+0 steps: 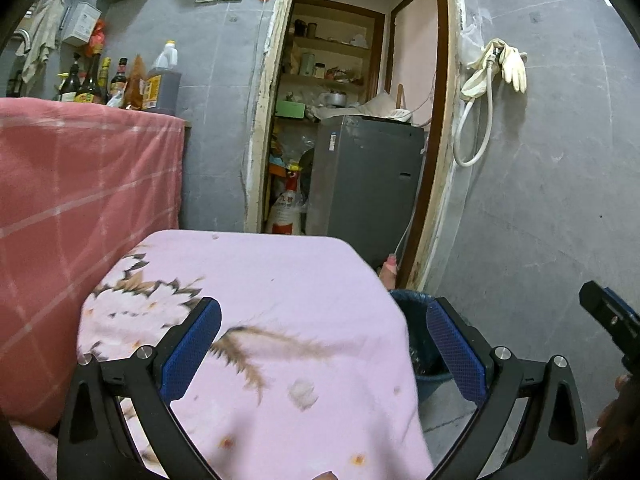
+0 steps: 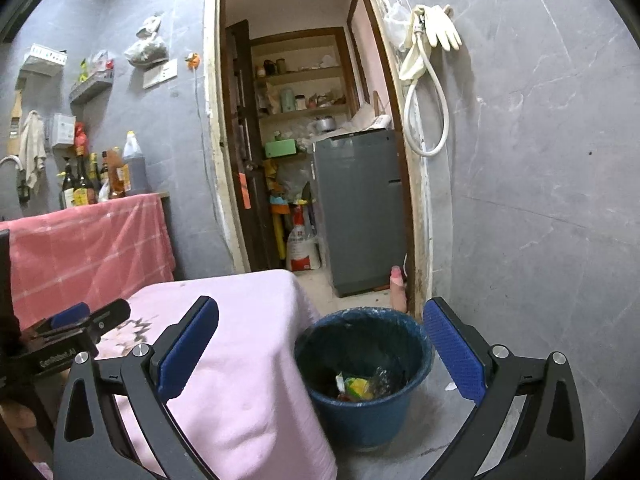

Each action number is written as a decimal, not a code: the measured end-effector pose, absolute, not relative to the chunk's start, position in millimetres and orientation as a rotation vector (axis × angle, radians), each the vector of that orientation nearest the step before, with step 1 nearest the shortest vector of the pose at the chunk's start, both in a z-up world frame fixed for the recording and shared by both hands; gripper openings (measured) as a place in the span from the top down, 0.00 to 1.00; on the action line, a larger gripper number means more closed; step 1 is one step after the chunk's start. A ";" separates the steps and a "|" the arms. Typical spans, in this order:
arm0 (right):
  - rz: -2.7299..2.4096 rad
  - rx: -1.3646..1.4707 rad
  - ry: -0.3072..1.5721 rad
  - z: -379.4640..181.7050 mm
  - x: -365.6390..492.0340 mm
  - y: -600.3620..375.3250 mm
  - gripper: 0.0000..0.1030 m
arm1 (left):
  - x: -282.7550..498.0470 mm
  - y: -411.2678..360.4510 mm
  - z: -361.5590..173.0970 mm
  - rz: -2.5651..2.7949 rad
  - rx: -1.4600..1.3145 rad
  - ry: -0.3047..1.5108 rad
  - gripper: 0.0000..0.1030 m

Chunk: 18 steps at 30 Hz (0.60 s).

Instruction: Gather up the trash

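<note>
A blue bucket (image 2: pixel 362 392) lined with a dark bag stands on the floor beside the table, with a yellow-green wrapper (image 2: pixel 356 386) and clear plastic lying in it. My right gripper (image 2: pixel 320 344) hangs open above and before the bucket, nothing between its blue pads. In the left wrist view my left gripper (image 1: pixel 322 344) is open over the pink floral tablecloth (image 1: pixel 256 288), and a small white crumpled scrap (image 1: pixel 303 392) lies on the cloth between its fingers. Only the bucket's rim (image 1: pixel 412 300) shows there, behind the table's corner.
A higher counter under a red checked cloth (image 1: pixel 80 184) stands left, with sauce bottles (image 1: pixel 96 84) at its back. A doorway ahead shows a grey fridge (image 2: pixel 360 208) and shelves. A hose and gloves (image 2: pixel 432 36) hang on the grey wall to the right.
</note>
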State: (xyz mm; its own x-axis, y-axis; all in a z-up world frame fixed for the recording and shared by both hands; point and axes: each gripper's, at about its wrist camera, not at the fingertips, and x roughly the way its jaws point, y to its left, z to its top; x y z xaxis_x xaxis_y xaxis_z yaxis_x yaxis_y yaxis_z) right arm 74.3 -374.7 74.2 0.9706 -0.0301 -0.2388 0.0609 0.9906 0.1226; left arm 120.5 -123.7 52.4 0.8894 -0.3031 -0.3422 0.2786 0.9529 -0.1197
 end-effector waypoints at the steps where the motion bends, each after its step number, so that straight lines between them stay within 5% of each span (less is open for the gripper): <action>1: -0.046 0.124 0.236 73.4 68.5 -370.9 0.00 | 115.1 -120.7 50.6 -0.300 -0.063 0.366 0.02; 18: -0.012 0.090 0.239 48.1 13.9 -332.2 0.00 | 52.4 -82.9 15.4 -0.268 -0.048 0.385 0.02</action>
State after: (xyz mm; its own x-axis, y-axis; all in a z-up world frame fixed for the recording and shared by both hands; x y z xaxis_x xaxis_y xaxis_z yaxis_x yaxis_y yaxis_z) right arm 13.9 -332.2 48.1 0.9714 -0.0007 -0.2373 0.0221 0.9959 0.0876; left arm 52.4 -82.9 15.4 0.8920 -0.2668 -0.3650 0.2486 0.9638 -0.0968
